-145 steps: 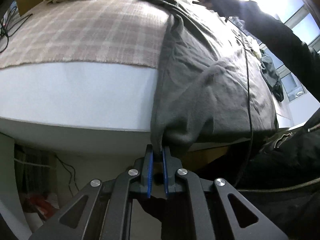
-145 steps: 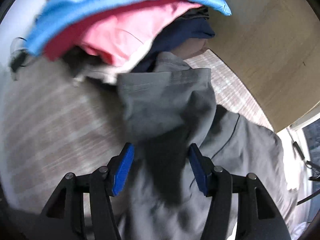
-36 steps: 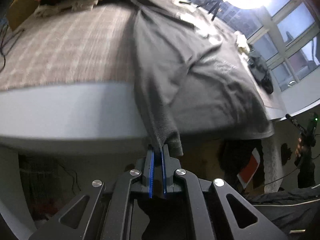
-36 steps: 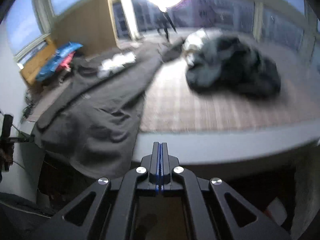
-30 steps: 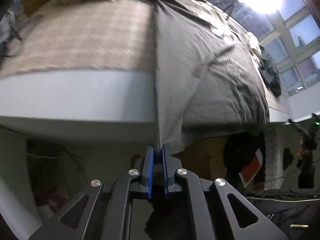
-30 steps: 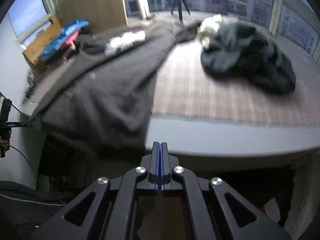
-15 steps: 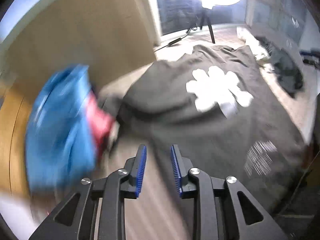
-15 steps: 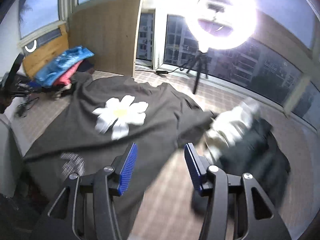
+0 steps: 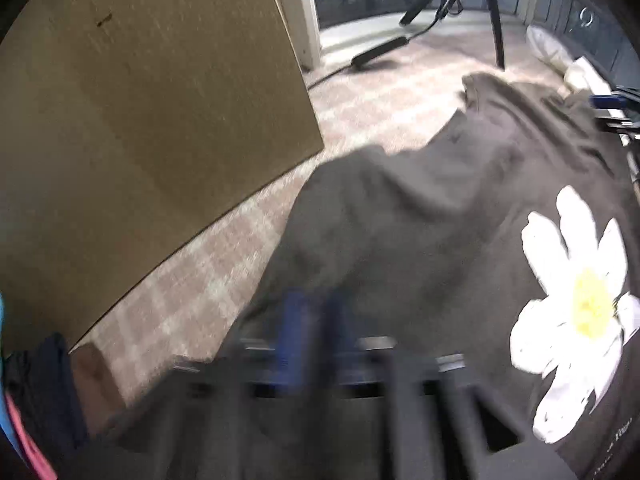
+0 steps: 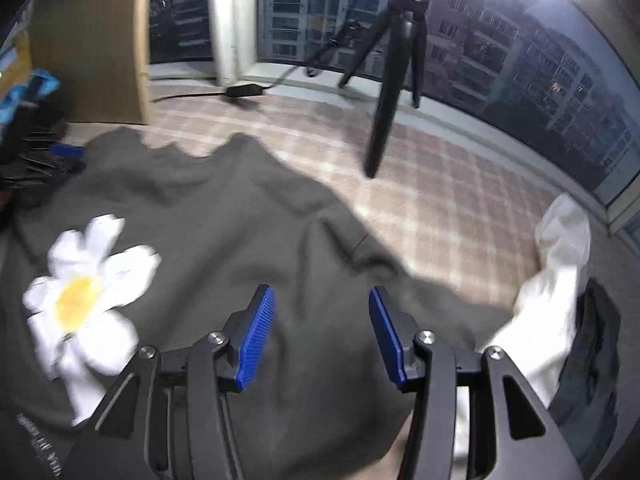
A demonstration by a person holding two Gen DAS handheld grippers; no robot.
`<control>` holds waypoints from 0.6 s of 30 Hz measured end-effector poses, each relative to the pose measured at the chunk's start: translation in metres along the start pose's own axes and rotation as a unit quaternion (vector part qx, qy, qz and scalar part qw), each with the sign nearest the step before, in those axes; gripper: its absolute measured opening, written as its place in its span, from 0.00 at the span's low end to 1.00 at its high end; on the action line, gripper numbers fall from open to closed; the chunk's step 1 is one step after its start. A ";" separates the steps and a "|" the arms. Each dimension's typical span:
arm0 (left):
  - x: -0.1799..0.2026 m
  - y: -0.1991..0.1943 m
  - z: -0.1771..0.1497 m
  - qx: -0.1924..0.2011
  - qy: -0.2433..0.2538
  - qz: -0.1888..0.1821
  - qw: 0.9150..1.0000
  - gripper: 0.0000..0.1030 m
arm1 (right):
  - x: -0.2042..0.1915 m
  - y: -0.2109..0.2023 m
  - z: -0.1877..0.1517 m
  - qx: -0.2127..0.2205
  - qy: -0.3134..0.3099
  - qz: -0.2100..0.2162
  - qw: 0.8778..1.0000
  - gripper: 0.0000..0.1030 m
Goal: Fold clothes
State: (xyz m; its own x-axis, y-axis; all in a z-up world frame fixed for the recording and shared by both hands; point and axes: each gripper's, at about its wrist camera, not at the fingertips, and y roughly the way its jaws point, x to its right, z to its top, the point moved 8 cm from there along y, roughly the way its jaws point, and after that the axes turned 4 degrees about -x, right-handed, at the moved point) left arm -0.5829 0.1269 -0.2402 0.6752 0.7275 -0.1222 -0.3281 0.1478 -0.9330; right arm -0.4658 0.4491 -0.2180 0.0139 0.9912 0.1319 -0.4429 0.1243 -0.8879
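Note:
A dark grey T-shirt [image 9: 400, 240] with a white daisy print [image 9: 576, 320] lies spread on the plaid blanket [image 9: 380, 100]. My left gripper [image 9: 316, 320] is heavily blurred low over the shirt's upper left part. Its jaws are closing, the blue pads nearly together. Whether cloth is caught between them is hidden by the blur. In the right wrist view the same shirt [image 10: 240, 220] and daisy [image 10: 84, 292] show. My right gripper [image 10: 322, 332] hovers open over the shirt's upper right part, with nothing pressed between its pads.
A wooden panel [image 9: 140, 120] stands at the left, with a pile of blue and pink clothes [image 9: 16, 440] below it. Black tripod legs [image 10: 384, 120] and a cable box [image 10: 244, 90] stand near the window. A white garment [image 10: 560, 260] and a dark one [image 10: 592, 360] lie at the right.
The left gripper let go of the shirt's hem at the bed's edge. Both grippers swung over to the shirt's far end. The right went from shut to open; the left opened, then narrowed.

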 end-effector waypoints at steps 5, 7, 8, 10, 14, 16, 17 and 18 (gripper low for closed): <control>-0.017 -0.019 0.002 0.032 -0.038 0.023 0.998 0.00 | 0.026 0.024 0.008 -0.015 0.019 -0.013 1.000 0.50; -0.040 -0.032 0.003 0.056 -0.064 0.054 0.995 0.00 | 0.031 0.025 0.009 -0.014 0.019 -0.006 1.000 0.50; -0.051 -0.032 0.001 0.054 -0.079 0.061 0.993 0.00 | 0.032 0.026 0.010 -0.015 0.016 -0.002 1.000 0.50; -0.048 -0.033 -0.002 0.051 -0.085 0.007 0.995 0.00 | 0.032 0.030 0.012 -0.022 0.003 -0.001 1.000 0.51; -0.022 -0.034 -0.002 0.036 -0.035 -0.045 0.998 0.24 | 0.026 0.035 0.017 -0.026 -0.011 0.006 1.000 0.51; -0.018 -0.027 0.002 0.021 -0.024 -0.046 0.998 0.36 | 0.023 0.037 0.019 -0.023 -0.011 0.014 1.000 0.51; -0.016 -0.023 0.005 0.014 -0.019 -0.046 0.999 0.36 | 0.022 0.037 0.020 -0.022 -0.011 0.018 1.000 0.51; -0.016 -0.015 0.004 0.001 -0.020 -0.048 0.999 0.36 | 0.020 0.039 0.020 -0.024 -0.015 0.021 0.999 0.51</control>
State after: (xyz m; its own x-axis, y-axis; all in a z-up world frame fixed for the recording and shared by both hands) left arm -0.5915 0.1160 -0.2225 0.6769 0.7359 -0.0178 -0.2634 0.2195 -0.9394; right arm -0.5008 0.4732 -0.2409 -0.0310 0.9939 0.1058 -0.3997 0.0847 -0.9127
